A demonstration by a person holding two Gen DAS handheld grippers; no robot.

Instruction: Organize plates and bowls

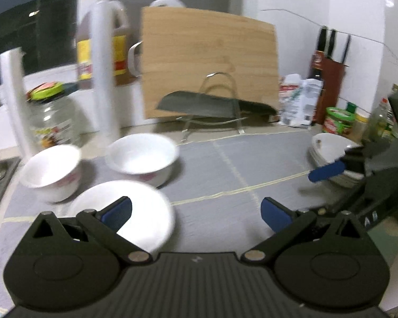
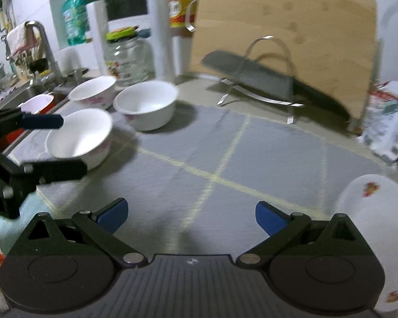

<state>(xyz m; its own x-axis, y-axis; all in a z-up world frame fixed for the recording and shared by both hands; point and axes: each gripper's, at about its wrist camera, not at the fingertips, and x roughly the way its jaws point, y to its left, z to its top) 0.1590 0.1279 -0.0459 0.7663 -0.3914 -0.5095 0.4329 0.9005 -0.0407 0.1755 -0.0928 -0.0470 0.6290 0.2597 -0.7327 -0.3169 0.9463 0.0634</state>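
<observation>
Three white bowls stand on the grey mat at the left: a near one [image 1: 143, 212] [image 2: 79, 137], a middle one [image 1: 143, 156] [image 2: 147, 106] and a far left one [image 1: 51, 171] [image 2: 92, 91]. A stack of white plates [image 1: 329, 153] sits at the right; in the right wrist view a flowered plate [image 2: 376, 212] is at the lower right. My left gripper [image 1: 196, 212] is open and empty, its left finger over the near bowl. My right gripper [image 2: 191, 216] is open and empty above the bare mat.
A metal rack [image 1: 215, 106] [image 2: 268, 79] holding a cleaver stands in front of a wooden cutting board [image 1: 209, 61] [image 2: 284, 34]. A glass jar [image 1: 53, 116], oil bottles, a knife block [image 1: 329, 84] and packets line the back. The sink [image 2: 31, 98] lies at the left.
</observation>
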